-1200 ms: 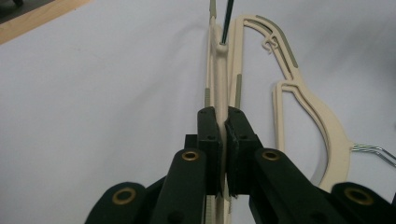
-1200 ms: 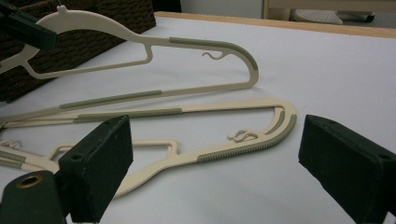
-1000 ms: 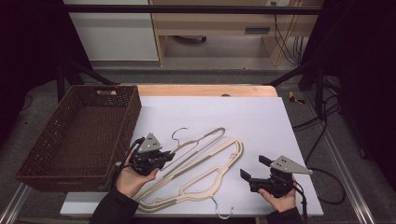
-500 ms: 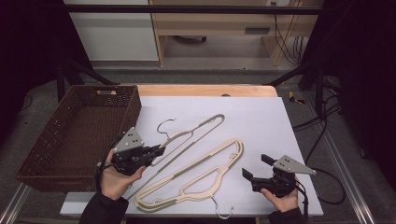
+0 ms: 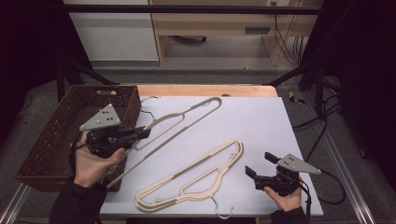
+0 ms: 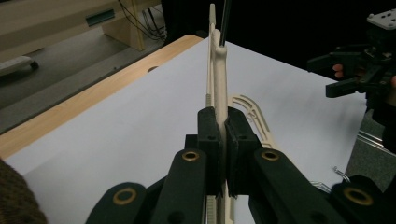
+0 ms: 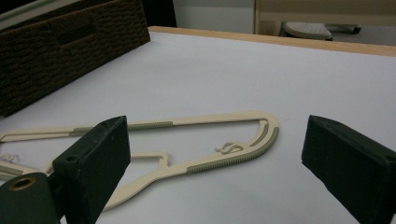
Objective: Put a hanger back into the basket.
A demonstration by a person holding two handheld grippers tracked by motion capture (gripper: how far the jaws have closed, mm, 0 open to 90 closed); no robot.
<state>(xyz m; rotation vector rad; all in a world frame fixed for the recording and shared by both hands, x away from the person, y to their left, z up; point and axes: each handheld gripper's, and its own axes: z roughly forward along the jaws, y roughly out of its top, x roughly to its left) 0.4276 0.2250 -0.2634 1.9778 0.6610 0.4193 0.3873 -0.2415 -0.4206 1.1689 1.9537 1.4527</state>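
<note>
At the left of the high view the left gripper [image 5: 140, 134] has its jaws closed on a cream hanger [image 5: 187, 117], gripping it partway along one thin arm; in the left gripper view the two black jaws press flat against either side of that cream strip. This held hanger slants from the lower left of the frame up to its rounded end near the top centre, and its dark wire hook [image 5: 145, 112] sits just beside the rim of the brown wicker basket [image 5: 60, 135] at the left edge of the table [image 5: 261, 121]; whether the far end rests on the white surface is hard to tell. A second cream hanger [image 5: 196, 175] lies flat at the lower centre, its metal hook [image 5: 223, 212] at the near table edge. At the lower right the right gripper [image 5: 258, 164] holds nothing, its jaws spread wide and aimed toward that flat hanger.
</note>
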